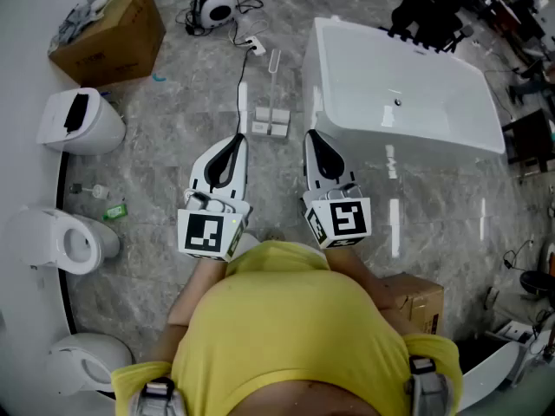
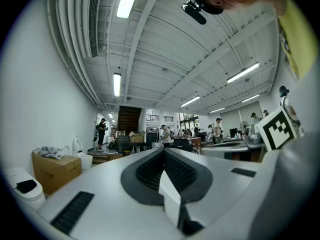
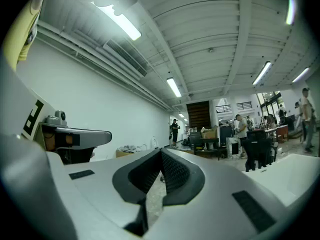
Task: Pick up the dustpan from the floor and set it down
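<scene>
The dustpan [image 1: 270, 121], a white pan with a pale upright handle, lies on the grey marble floor [image 1: 173, 163] just ahead of both grippers in the head view. My left gripper [image 1: 237, 139] is held level a little to its near left, jaws shut and empty. My right gripper [image 1: 311, 136] is level to its near right, beside the bathtub, also shut with nothing in it. In the left gripper view the left gripper [image 2: 163, 152] has its tips together, and in the right gripper view so does the right gripper [image 3: 160, 154]. Neither gripper view shows the dustpan.
A white bathtub [image 1: 408, 85] stands at the right. A cardboard box [image 1: 108, 33] and three white toilets [image 1: 82, 121] [image 1: 62, 241] [image 1: 87, 360] line the left wall. A cable [image 1: 242, 76] runs past the dustpan. Another box [image 1: 418, 298] sits by the person's right side.
</scene>
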`<state>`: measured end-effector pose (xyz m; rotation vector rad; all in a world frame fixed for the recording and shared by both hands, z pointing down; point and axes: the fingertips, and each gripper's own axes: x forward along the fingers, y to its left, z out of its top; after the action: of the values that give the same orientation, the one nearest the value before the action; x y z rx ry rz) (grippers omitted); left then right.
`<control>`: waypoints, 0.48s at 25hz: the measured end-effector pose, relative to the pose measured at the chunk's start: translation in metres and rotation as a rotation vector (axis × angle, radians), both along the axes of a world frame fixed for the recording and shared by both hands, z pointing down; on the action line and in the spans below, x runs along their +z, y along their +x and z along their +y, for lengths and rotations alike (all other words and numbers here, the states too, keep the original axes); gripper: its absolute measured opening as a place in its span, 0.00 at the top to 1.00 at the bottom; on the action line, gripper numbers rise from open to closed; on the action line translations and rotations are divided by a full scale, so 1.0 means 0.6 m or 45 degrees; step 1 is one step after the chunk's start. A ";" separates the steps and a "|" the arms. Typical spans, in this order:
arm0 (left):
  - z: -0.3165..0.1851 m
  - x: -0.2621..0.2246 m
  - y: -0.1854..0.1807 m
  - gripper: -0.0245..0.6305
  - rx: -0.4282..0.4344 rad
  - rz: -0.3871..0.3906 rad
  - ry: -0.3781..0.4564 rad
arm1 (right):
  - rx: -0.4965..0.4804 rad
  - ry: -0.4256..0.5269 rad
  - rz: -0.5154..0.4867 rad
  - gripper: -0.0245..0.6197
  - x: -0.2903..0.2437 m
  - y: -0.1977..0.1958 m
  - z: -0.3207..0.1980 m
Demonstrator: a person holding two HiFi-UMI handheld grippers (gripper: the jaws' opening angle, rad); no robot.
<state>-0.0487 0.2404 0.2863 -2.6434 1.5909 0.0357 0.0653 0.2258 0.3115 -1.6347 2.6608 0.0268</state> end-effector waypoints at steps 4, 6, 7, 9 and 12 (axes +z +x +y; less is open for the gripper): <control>-0.015 0.002 0.009 0.96 0.003 0.003 0.018 | -0.033 0.002 -0.021 0.94 0.003 0.003 -0.015; -0.027 0.003 0.009 0.96 -0.007 0.000 0.009 | -0.036 0.005 -0.020 0.93 0.006 0.007 -0.025; -0.034 0.006 0.008 0.96 -0.010 -0.001 0.002 | -0.035 0.001 -0.023 0.91 0.008 0.010 -0.031; -0.048 0.013 0.007 0.96 -0.014 0.003 -0.016 | -0.029 -0.017 -0.032 0.87 0.016 0.016 -0.045; -0.073 0.021 0.003 0.96 -0.009 0.010 -0.029 | -0.018 -0.053 -0.043 0.79 0.034 0.018 -0.070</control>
<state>-0.0470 0.1966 0.2991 -2.6580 1.6124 0.0276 0.0763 0.1841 0.3317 -1.6125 2.6651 -0.0560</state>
